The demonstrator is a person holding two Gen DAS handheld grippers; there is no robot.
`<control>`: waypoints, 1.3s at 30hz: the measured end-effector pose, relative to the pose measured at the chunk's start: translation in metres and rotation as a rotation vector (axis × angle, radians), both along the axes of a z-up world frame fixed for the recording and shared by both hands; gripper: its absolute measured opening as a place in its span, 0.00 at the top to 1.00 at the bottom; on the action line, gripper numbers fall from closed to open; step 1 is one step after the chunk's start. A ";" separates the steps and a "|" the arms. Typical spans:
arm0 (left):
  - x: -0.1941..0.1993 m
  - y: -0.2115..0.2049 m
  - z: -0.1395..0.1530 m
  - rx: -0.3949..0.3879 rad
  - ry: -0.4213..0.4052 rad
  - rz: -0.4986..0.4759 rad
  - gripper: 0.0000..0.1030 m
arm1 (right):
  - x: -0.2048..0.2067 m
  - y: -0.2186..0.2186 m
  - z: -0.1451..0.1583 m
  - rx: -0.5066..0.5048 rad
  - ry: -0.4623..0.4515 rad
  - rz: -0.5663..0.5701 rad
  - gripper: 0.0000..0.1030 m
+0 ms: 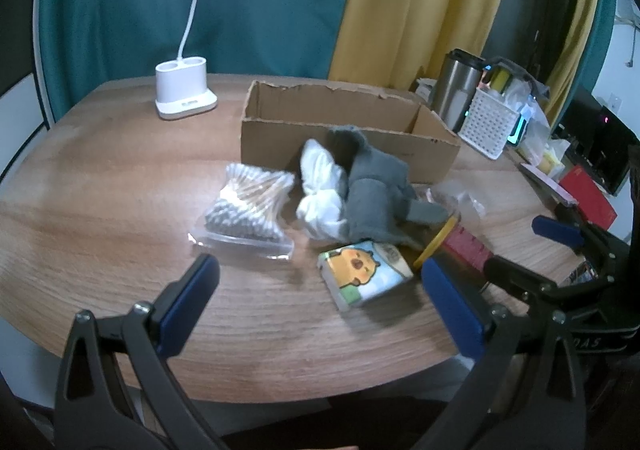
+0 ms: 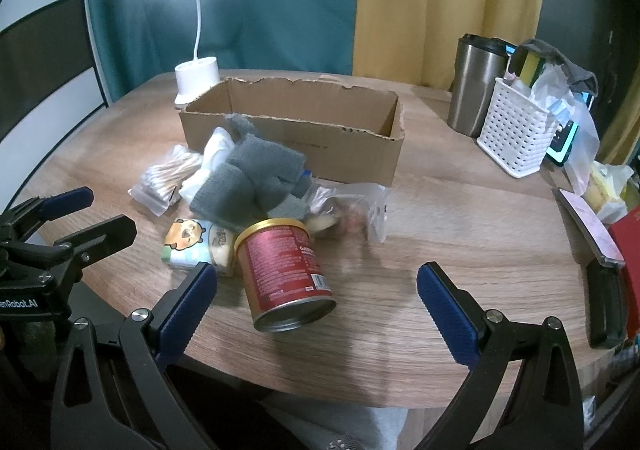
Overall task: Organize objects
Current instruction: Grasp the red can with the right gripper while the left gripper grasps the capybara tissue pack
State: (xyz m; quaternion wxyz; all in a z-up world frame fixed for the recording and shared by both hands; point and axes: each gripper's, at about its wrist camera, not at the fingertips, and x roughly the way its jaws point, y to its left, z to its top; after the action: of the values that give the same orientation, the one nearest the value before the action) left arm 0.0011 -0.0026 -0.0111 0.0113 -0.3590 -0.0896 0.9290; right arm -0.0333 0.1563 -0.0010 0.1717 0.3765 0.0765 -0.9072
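Both tongs, left (image 1: 320,294) and right (image 2: 318,290), gape apart, holding nothing. The red can (image 2: 286,274) lies tipped on the desk (image 2: 440,250), long axis near-to-far, gold lid toward the far cardboard box (image 2: 296,137), base nearest.

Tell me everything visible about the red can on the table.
The red can is a cylindrical tin with a dark red label of small white print, a yellow rim at its far end and a bare metal base toward the camera. It lies tipped over on the wooden table, ahead of the open right gripper, ungripped. The cartoon tissue pack sits by its left side; the grey cloth lies just behind it. Contact with either is unclear.
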 end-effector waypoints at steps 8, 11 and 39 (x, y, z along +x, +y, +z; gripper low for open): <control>-0.008 0.002 -0.009 -0.002 -0.028 -0.003 0.00 | -0.007 -0.003 -0.013 -0.006 -0.032 0.013 0.01; -0.012 0.004 -0.013 -0.001 -0.039 -0.008 0.00 | -0.010 -0.004 -0.018 -0.010 -0.042 0.016 0.01; -0.057 0.045 -0.045 -0.062 -0.171 -0.027 0.01 | -0.040 0.024 -0.045 -0.107 -0.135 0.121 0.41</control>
State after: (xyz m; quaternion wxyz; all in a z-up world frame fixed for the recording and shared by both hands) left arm -0.0564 0.0424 -0.0558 0.0050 -0.4383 -0.0568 0.8970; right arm -0.0732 0.1804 -0.0463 0.2508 0.4219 0.0386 -0.8704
